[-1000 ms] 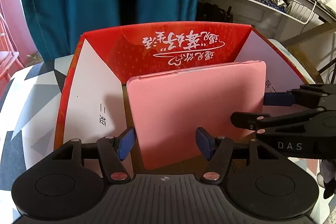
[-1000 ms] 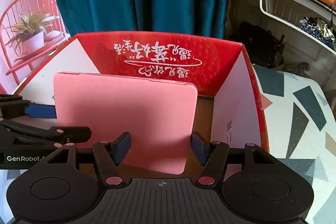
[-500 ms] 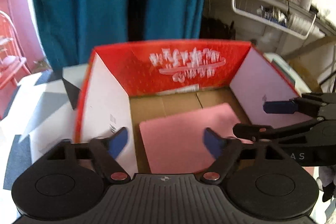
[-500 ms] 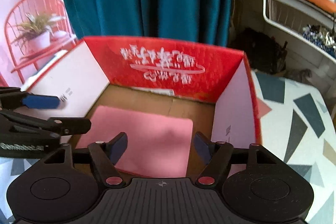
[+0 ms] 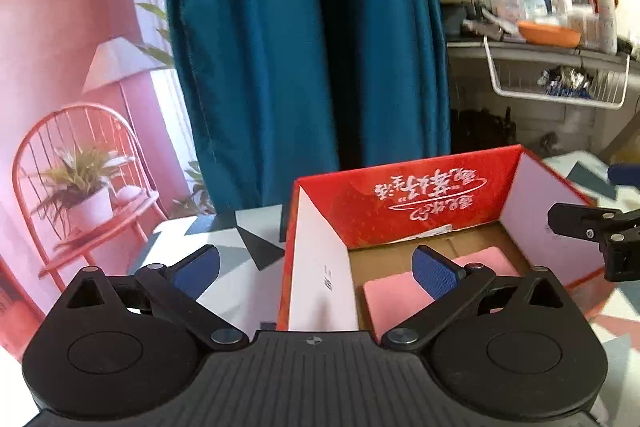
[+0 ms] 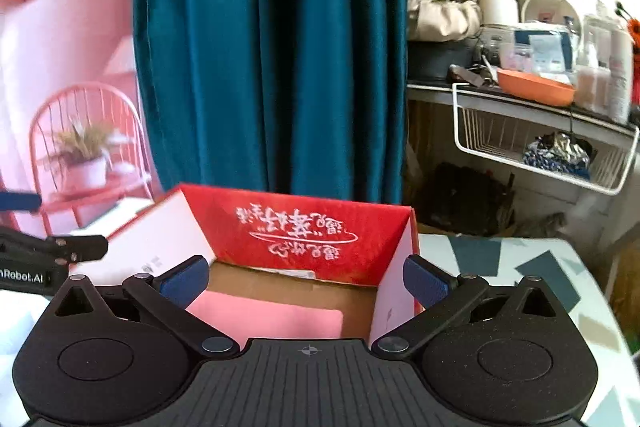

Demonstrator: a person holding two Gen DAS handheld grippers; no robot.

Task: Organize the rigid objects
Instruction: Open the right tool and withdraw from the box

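A flat pink case [image 5: 400, 293] lies on the brown floor of an open red cardboard box [image 5: 420, 195]; the case [image 6: 272, 315] and the box [image 6: 304, 231] also show in the right wrist view. My left gripper [image 5: 318, 265] is open and empty, above and in front of the box's left wall. My right gripper [image 6: 306, 281] is open and empty, above the box's near side. Each gripper shows at the edge of the other's view, the right one [image 5: 592, 223] and the left one [image 6: 52, 247].
The box stands on a table with a grey, white and pink geometric cloth [image 6: 540, 267]. A teal curtain [image 5: 304, 47] hangs behind. A cluttered shelf with a white wire basket [image 6: 532, 139] is at the right. A red wire chair with a potted plant [image 5: 80, 183] is at the left.
The pink case went from upright between the grippers to lying flat in the box. Both grippers opened wider, rose and drew back from the box.
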